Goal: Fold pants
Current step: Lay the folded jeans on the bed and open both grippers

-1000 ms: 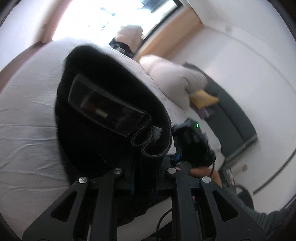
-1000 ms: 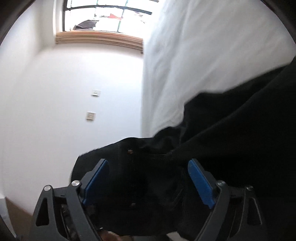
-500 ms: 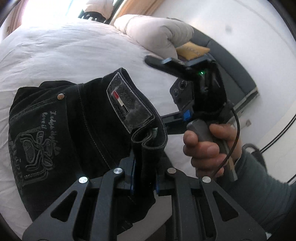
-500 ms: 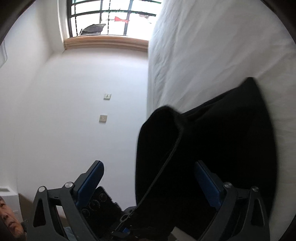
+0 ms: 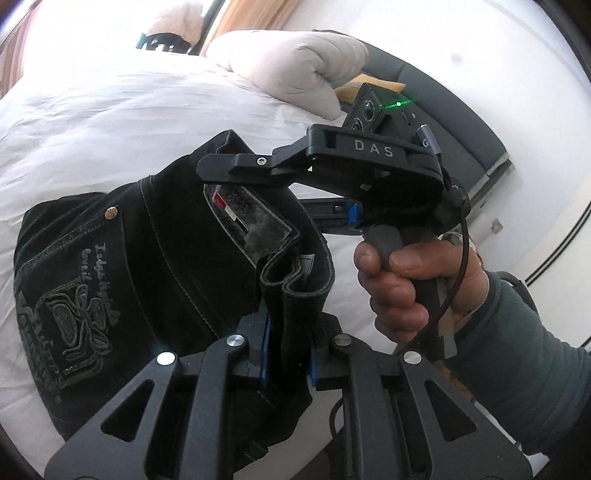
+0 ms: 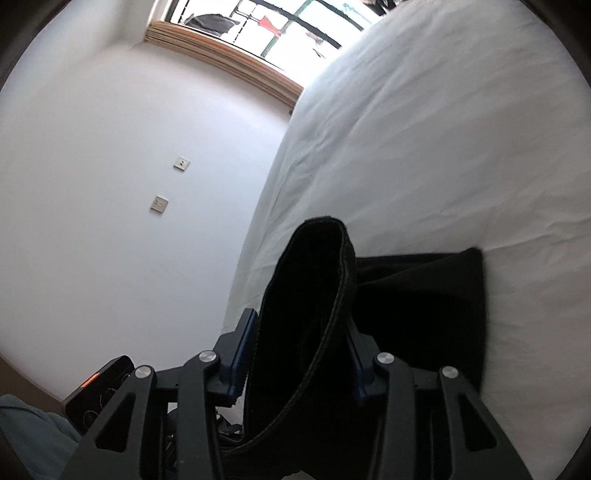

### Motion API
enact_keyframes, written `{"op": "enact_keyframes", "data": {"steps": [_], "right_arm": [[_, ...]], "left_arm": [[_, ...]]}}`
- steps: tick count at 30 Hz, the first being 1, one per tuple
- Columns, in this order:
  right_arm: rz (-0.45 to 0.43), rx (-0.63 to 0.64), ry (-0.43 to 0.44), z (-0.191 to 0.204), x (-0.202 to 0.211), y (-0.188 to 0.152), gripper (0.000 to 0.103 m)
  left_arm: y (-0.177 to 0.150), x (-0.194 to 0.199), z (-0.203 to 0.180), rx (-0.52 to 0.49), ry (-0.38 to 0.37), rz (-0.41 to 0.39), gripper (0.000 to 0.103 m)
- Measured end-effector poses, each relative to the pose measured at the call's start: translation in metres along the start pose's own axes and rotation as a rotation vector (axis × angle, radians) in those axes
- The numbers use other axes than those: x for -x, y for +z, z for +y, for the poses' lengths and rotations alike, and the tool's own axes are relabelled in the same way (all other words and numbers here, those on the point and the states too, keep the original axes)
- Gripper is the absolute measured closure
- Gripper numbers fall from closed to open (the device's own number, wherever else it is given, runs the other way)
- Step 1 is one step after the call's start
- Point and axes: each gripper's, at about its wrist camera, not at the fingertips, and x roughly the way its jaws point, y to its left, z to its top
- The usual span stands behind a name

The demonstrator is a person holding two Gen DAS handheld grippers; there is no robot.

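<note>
Both pairs of jaws are clamped on the same pair of black pants (image 5: 155, 266), one pair to each end of the garment. Between the blue pads of the left gripper (image 5: 287, 356) stands a doubled fold of waistband, pinched upright, with one sewn label (image 5: 245, 218) curling just above it and one metal rivet (image 5: 111, 213) further out to the left. Beyond the rivet lies one back pocket (image 5: 70, 310) with stitched lettering and a flower-like pattern. The right gripper (image 6: 295, 350) has its two blue pads pressed against a hem, whose stitched edge rises as one open loop straight ahead of the jaws; more of the black cloth lies flat to the right of them.

The pants rest on one white bed (image 6: 443, 147) that spreads ahead of both grippers. In the left wrist view the right gripper (image 5: 325, 162) crosses above and to the right of the left jaws, held by one bare hand (image 5: 410, 280) in a grey-green sleeve. Further out sit one pale pillow (image 5: 295, 62) and one dark sofa (image 5: 458, 122). Left of the right jaws, the white wall carries two small plates (image 6: 159, 203), with one window (image 6: 280, 26) above.
</note>
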Motion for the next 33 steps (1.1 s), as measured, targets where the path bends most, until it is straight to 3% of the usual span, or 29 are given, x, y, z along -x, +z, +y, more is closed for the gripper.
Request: {"op": "enact_keyframes", "data": {"steps": [6,9,11,13,15,17,20,23,26,28,29,30,31,32,33], "right_arm": [[0.053,-0.116,-0.103,-0.055,-0.015,-0.013,0.064],[0.019,-0.227,-0.073,-0.089,-0.016,-0.021,0.074],[-0.004,-0.256,-0.054,-0.092,-0.008,-0.023,0.067],[-0.030,-0.237,-0.102,-0.085,0.006,-0.022,0.057],[-0.071,-0.229,-0.180,-0.077,0.022,-0.018,0.038],[-0.116,-0.211,-0.224,-0.064,0.040,-0.017,0.036],[-0.146,-0.167,-0.103,-0.036,0.046,-0.020,0.036],[-0.095,-0.109,0.033,-0.004,0.026,-0.035,0.036],[0.020,-0.126,-0.015,-0.007,-0.014,-0.060,0.033],[0.069,-0.192,-0.082,-0.037,-0.031,-0.081,0.046],[0.035,-0.194,-0.090,-0.044,-0.025,-0.086,0.074],[0.022,-0.243,-0.099,-0.053,-0.016,-0.088,0.088],[0.019,-0.280,-0.104,-0.055,-0.009,-0.088,0.088],[0.014,-0.288,-0.137,-0.053,-0.001,-0.085,0.082],[-0.007,-0.247,-0.183,-0.043,0.010,-0.078,0.061]], "left_arm": [[-0.020,-0.074,0.009,0.061,0.046,0.154,0.088],[-0.023,-0.082,0.004,0.065,0.041,0.137,0.079],[-0.021,-0.075,-0.003,0.070,-0.028,0.151,0.039],[-0.022,-0.061,-0.005,0.096,-0.056,0.146,0.024],[-0.021,-0.048,-0.005,0.129,-0.052,0.168,0.024],[-0.019,-0.030,0.001,0.149,-0.021,0.155,0.024],[-0.014,0.003,0.015,0.138,0.065,0.086,0.024],[-0.013,0.019,0.040,0.135,0.189,0.040,0.024],[-0.018,-0.001,0.058,0.141,0.260,0.083,0.024],[-0.022,-0.018,0.073,0.117,0.306,0.145,0.024],[-0.024,-0.029,0.072,0.086,0.337,0.177,0.024],[-0.023,-0.036,0.067,0.069,0.355,0.182,0.024],[-0.023,-0.036,0.068,0.058,0.375,0.185,0.023],[-0.022,-0.040,0.064,0.051,0.388,0.189,0.020],[-0.022,-0.044,0.061,0.050,0.392,0.193,0.019]]}}
